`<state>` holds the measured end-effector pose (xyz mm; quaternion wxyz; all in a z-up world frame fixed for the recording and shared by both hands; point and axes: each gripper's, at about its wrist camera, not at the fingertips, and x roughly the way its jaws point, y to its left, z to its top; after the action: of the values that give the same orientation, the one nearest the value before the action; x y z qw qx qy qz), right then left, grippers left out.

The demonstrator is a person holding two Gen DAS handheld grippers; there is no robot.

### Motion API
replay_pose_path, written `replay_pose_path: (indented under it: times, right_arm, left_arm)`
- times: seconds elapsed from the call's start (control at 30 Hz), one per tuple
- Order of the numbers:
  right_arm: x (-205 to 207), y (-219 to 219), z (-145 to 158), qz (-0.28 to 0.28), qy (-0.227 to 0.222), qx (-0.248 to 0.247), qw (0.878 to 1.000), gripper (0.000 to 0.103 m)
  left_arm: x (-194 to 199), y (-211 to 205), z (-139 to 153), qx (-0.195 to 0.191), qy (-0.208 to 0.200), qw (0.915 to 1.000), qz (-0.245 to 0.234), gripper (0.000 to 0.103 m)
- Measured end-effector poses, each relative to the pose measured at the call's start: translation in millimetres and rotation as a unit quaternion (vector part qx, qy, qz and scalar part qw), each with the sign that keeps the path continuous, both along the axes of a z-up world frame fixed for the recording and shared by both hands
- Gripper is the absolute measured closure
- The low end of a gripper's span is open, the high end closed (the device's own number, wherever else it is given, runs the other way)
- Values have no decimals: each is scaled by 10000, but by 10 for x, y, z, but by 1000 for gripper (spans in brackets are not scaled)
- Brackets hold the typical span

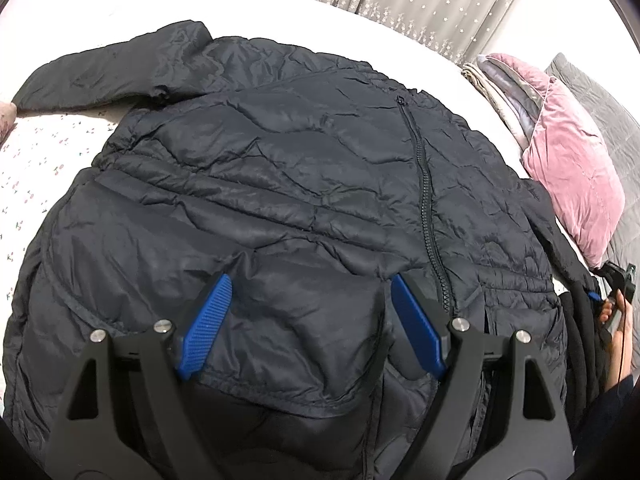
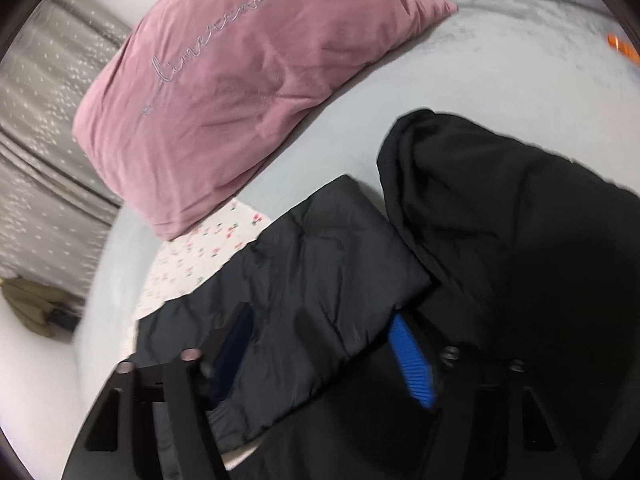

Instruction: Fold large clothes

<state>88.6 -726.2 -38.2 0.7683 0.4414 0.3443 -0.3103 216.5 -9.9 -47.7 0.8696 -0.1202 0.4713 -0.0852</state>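
Dark quilted jacket [image 1: 280,184] spread zipper-up on bed [image 1: 48,152] for folding; left tool [image 1: 310,286] wide open over near hem, right tool [image 2: 320,328] open astride sleeve [image 2: 304,280], neither gripping.

Count on the bed: one, one, one.
One dark jacket [image 1: 280,184] between the tongs, one pink pillow [image 2: 224,92] beyond, one black garment [image 2: 520,240] right.

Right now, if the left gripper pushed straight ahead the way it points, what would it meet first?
The black puffer jacket. The left gripper is open, and jacket fabric already bulges between its blue pads, so contact looks immediate, though depth is uncertain.
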Motion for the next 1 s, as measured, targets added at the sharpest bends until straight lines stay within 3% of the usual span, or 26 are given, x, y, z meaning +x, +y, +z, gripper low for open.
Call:
replay_pose_path:
  times: [0.07,0.13,0.2,0.37,0.47,0.67,0.83,1.0]
  right_arm:
    - [54,-51,-53,59,111,5,9999,94]
    - [104,-10,-33,34,176,-73,9998,94]
    - [145,101,171,143,28,-579,9982,95]
    - [180,533,872,595,-856,-1567,9821,96]
    - [249,856,1248,898,-1402,-1871,9681,97]
    - [657,1909,1900,1911,-2121,-2514,9248,97]
    - [1072,2862,2044,2756,-2263,-2678,8950,97]
    - [1500,3915,1794,3566,-2107,-2662,8704,97]
  left_arm:
    - [6,11,-5,-46,27,10000,18,21]
    - [19,34,-13,-89,40,9999,62,21]
    - [32,76,-8,-145,40,9998,126,21]
    - [39,167,16,-297,18,9993,244,21]
    - [13,195,47,-268,-57,9991,312,21]
    - [7,297,138,-227,-251,9986,396,21]
    - [50,476,78,-333,-104,9974,637,21]
    - [45,610,95,-481,-90,9960,752,21]
